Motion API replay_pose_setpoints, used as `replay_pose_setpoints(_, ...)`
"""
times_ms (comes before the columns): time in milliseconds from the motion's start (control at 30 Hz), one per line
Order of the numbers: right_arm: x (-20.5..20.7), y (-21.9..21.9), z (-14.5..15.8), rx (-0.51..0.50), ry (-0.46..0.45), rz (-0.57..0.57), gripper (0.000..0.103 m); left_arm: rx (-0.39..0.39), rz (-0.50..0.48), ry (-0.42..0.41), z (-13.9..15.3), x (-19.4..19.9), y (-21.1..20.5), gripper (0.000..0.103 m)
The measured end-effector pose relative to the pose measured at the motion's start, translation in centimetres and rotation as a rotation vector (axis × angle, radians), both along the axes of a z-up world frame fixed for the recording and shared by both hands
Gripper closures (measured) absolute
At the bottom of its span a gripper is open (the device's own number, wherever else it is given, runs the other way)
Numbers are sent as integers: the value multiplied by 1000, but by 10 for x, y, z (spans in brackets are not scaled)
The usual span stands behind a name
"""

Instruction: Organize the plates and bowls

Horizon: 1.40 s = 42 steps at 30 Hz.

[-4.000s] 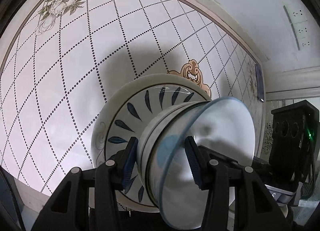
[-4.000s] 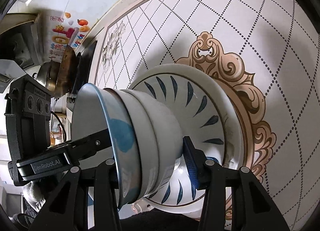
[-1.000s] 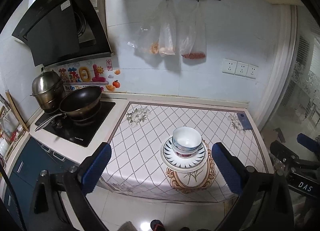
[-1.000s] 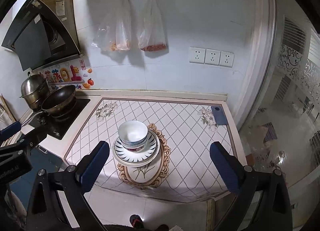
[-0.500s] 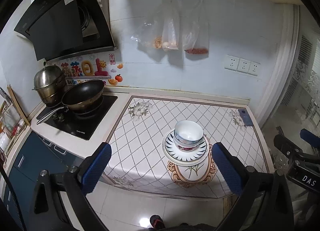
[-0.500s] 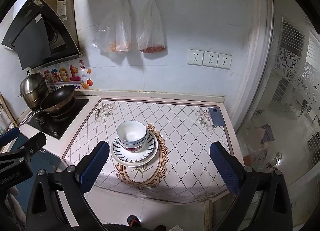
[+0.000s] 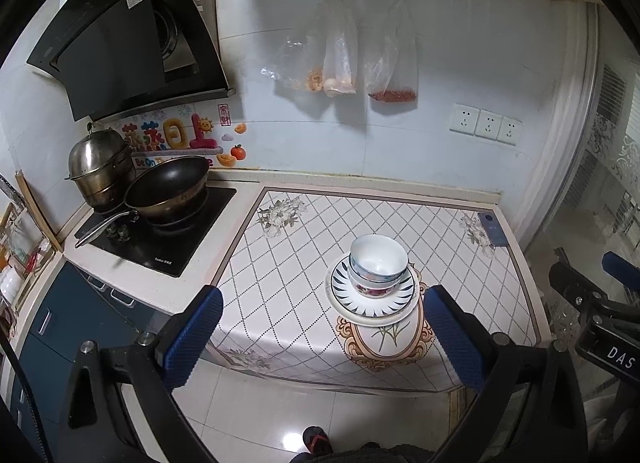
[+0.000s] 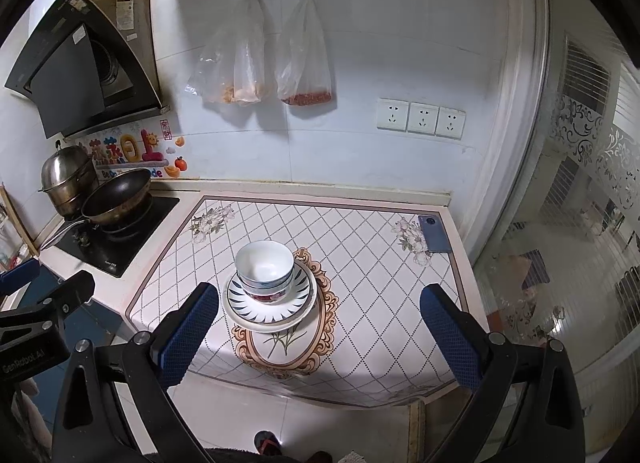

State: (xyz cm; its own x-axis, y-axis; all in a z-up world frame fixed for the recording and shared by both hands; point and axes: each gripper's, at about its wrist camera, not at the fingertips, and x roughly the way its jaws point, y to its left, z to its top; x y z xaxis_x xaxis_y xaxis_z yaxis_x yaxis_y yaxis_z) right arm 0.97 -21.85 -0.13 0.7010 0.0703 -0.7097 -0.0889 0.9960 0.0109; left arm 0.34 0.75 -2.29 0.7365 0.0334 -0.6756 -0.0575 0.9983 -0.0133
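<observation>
A stack of bowls sits on stacked plates with blue leaf marks, on the patterned counter mat. The same bowls and plates show in the right wrist view. My left gripper is wide open and empty, held well back from the counter above the floor. My right gripper is also wide open and empty, equally far back. The right gripper's body shows at the right edge of the left wrist view.
A black wok and a steel pot stand on the cooktop at left. A blue phone lies at the mat's far right corner. Plastic bags hang on the wall. A glass door is at right.
Both grippers let go of the bowl stack and opened wide, then pulled far back from the counter. Over the last second they drifted slightly farther back and the stack stayed still.
</observation>
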Motion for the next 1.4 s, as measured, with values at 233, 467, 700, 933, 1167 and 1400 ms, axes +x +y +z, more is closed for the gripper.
replay_pose_setpoints(233, -1, 0, -2, -10, 11, -4, 0, 0, -26, 15, -2, 3, 0, 0)
replay_pose_setpoints(467, -1, -2, -4, -13, 14, -8, 0, 1, -38, 16, -2, 6, -1, 0)
replay_pose_setpoints(700, -1, -3, -4, -11, 15, -6, 0, 3, -45, 13, 0, 8, 2, 0)
replay_pose_setpoints(933, 0, 0, -6, -15, 19, -5, 0, -2, -47, 17, 0, 9, 2, 0)
replay_pose_setpoints(1167, 0, 4, -8, -18, 22, 0, 0, -4, -46, 16, -1, 10, 3, 0)
replay_pose_setpoints(1400, 1, 7, -9, -16, 28, 3, 0, -17, -43, 36, -7, 11, 4, 0)
